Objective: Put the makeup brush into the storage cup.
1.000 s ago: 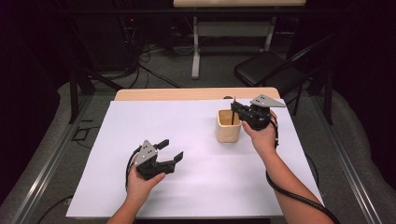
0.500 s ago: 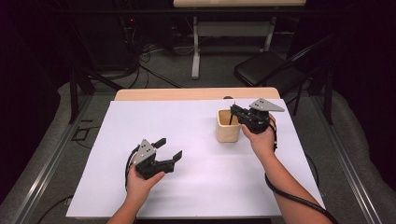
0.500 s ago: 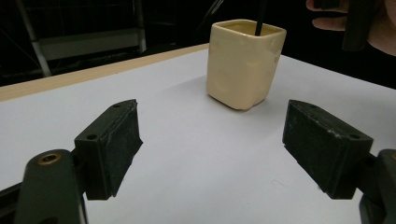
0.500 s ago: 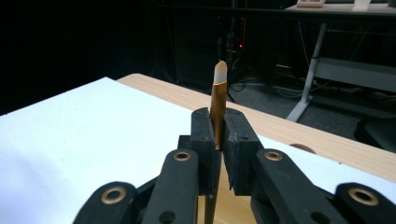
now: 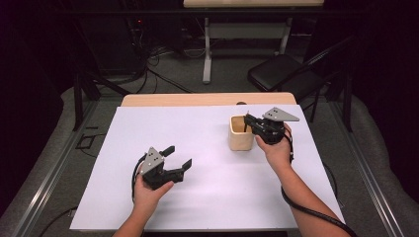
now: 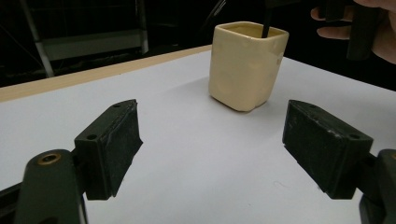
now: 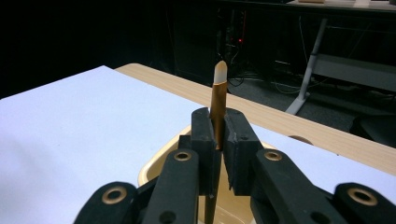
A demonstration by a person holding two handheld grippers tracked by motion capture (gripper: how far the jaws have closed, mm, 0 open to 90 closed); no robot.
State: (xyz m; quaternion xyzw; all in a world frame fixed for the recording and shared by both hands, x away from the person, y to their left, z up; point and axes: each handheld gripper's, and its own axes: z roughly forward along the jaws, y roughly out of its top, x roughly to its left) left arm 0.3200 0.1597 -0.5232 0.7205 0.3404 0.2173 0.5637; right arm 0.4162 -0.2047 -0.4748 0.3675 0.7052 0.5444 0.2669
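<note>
— Right gripper (image 5: 247, 121) first: what's it doing?

— Its jaws are clamped on a thin stick (image 7: 218, 105), brown along the shaft with a pale rounded tip at the top. It could be a pen or a brush; I can't tell which. In the right gripper view the stick stands upright between the pads, and its lower end reaches down into the cup (image 7: 161, 170) just under the jaws.

— And where's the cup?

— On the white sheet (image 5: 207, 143) covering the table, toward the far right side. It's a cream cup (image 5: 240, 133) with squared sides, standing upright. From the left gripper view you can see a dark shaft (image 6: 266, 24) rising out of its mouth.

— So is the stick in or not?

— Partly, I'd judge. The lower end is inside the rim, but the gripper holds it well up the shaft, so it hasn't been let go. I can't see whether the bottom touches the cup's floor.

— The other hand?

— The left gripper (image 5: 179, 158) sits low over the sheet near the front left, well apart from the cup, jaws spread wide and holding nothing. In its own view the two pads (image 6: 114, 144) frame bare sheet with the cup beyond.

— What's left, then?

— By my reading, lowering the stick the rest of the way, opening the jaws, and pulling the hand clear without tipping the cup.
</note>
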